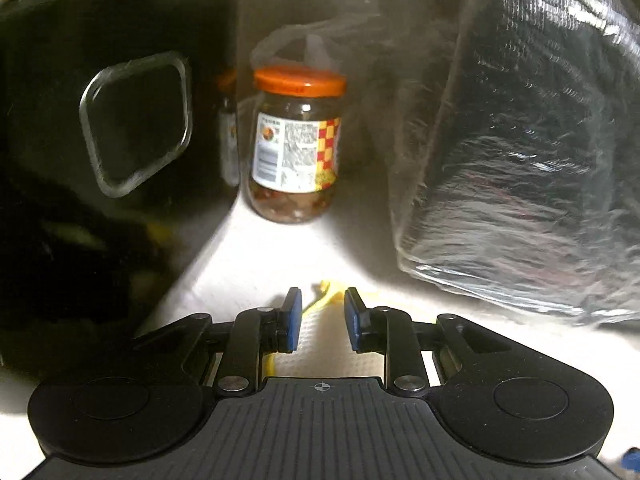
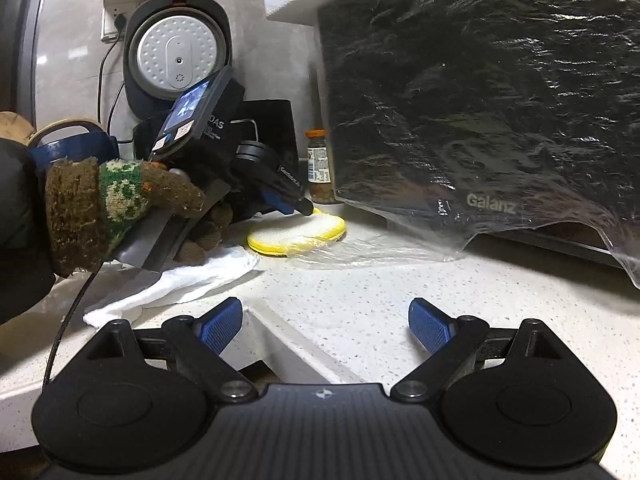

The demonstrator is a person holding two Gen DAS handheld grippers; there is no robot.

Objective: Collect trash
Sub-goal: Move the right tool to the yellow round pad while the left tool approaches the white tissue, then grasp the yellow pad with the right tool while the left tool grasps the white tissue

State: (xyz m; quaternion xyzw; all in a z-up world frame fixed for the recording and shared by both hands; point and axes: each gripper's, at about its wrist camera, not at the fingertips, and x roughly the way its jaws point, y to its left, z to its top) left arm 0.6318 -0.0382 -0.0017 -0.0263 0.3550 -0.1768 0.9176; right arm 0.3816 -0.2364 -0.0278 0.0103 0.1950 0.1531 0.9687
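Note:
A round white pad with a yellow rim (image 2: 298, 230) lies on the speckled counter (image 2: 380, 304) in front of the microwave, with clear plastic wrap around it. My left gripper (image 1: 322, 312) hovers right over it, jaws partly open with a narrow gap and nothing clamped; the pad's yellow edge (image 1: 326, 294) shows between the fingertips. In the right wrist view the left gripper (image 2: 306, 210) is held by a gloved hand, its tip at the pad. My right gripper (image 2: 326, 322) is wide open and empty, low over the counter, well short of the pad.
A black Galanz microwave (image 2: 480, 100) wrapped in plastic film stands on the right. A jar with an orange lid (image 1: 298, 144) stands behind the pad. A black appliance (image 1: 100, 140) is on the left, an open rice cooker (image 2: 176, 52) behind. A white cloth (image 2: 172, 284) lies left.

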